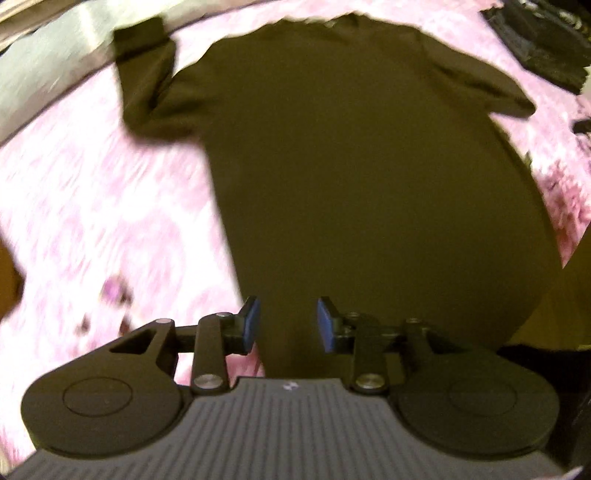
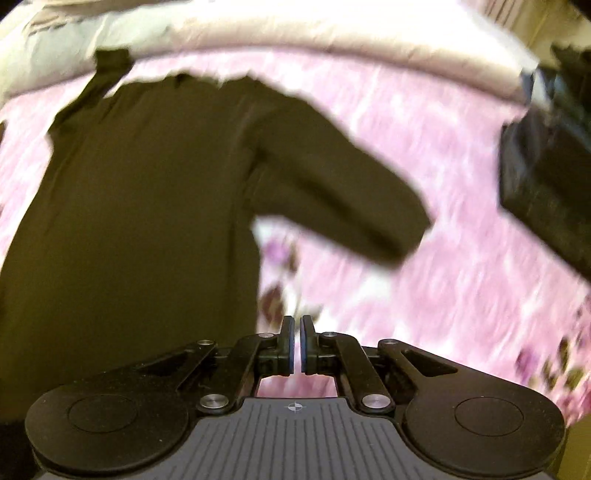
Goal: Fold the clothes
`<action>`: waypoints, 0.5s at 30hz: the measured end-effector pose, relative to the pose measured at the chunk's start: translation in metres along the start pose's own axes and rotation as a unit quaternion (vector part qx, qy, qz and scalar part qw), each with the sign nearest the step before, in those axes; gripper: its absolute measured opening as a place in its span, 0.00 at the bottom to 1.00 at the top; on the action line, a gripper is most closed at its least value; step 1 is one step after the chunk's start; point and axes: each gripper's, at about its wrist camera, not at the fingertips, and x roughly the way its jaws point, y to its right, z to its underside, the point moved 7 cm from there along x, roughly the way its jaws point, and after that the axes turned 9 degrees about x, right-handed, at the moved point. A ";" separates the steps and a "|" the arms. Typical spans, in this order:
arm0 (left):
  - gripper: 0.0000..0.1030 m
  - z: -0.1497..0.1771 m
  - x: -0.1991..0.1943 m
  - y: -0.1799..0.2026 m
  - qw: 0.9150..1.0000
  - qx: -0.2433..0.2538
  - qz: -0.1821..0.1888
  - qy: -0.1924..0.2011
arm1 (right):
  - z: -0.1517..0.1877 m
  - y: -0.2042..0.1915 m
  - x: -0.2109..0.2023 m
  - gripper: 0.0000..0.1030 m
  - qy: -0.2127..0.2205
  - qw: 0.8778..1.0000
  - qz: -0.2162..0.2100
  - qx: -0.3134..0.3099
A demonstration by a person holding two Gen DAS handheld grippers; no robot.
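Note:
A dark olive long-sleeved shirt lies flat on a pink floral bedspread, neck at the far end. Its left sleeve bends up towards the collar. My left gripper hovers over the near hem, open, with nothing between the blue pads. In the right wrist view the shirt fills the left side, its other sleeve angling out to the right. My right gripper hangs above the bedspread just right of the shirt's edge, jaws parted by a narrow slit and holding nothing.
A pale pillow or blanket runs along the far edge of the bed, also seen at the left. A black bundle lies at the right side, and shows at the far right corner. Both views are motion-blurred.

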 end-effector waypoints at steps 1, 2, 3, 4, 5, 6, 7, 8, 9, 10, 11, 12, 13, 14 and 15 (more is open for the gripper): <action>0.28 -0.009 0.005 0.001 1.000 0.004 0.008 0.009 | -0.011 -0.002 0.004 0.46 0.012 1.000 0.005 0.000; 0.28 -0.018 0.012 0.004 1.000 0.008 0.016 0.014 | -0.020 -0.004 0.008 0.67 0.024 1.000 0.011 0.001; 0.28 -0.025 0.020 0.008 1.000 0.010 0.024 0.016 | -0.028 -0.007 0.014 0.53 0.027 1.000 0.011 0.005; 0.28 -0.030 0.027 0.012 0.999 0.015 0.032 0.018 | -0.035 -0.010 0.020 0.20 0.027 1.000 0.009 0.010; 0.28 -0.033 0.032 0.017 0.999 0.021 0.039 0.020 | -0.042 -0.013 0.027 0.15 0.029 0.999 0.012 0.008; 0.28 -0.038 0.039 0.023 0.999 0.027 0.043 0.020 | -0.049 -0.017 0.034 0.15 0.037 0.999 0.019 0.000; 0.28 -0.044 0.046 0.030 0.998 0.032 0.046 0.019 | -0.055 -0.020 0.040 0.16 0.045 0.999 0.021 -0.010; 0.28 -0.049 0.052 0.035 0.998 0.036 0.049 0.018 | -0.060 -0.023 0.048 0.27 0.050 0.998 0.022 -0.020; 0.28 -0.052 0.058 0.040 0.998 0.038 0.051 0.017 | -0.064 -0.024 0.056 0.41 0.052 0.998 0.022 -0.026; 0.28 -0.056 0.061 0.045 0.998 0.038 0.052 0.015 | -0.069 -0.026 0.064 0.71 0.054 0.998 0.022 -0.031; 0.28 -0.059 0.063 0.049 0.998 0.035 0.051 0.013 | -0.073 -0.028 0.073 0.73 0.056 0.998 0.018 -0.037; 0.28 -0.063 0.065 0.052 0.998 0.030 0.049 0.010 | -0.079 -0.031 0.085 0.73 0.054 0.997 0.016 -0.047; 0.28 -0.066 0.067 0.055 0.999 0.025 0.048 0.007 | -0.085 -0.033 0.096 0.73 0.053 0.997 0.012 -0.057; 0.28 -0.070 0.068 0.059 0.999 0.019 0.045 0.005 | -0.090 -0.034 0.107 0.73 0.053 0.996 0.007 -0.067; 0.28 -0.073 0.070 0.062 0.999 0.011 0.040 0.002 | -0.093 -0.035 0.118 0.73 0.057 0.995 0.005 -0.077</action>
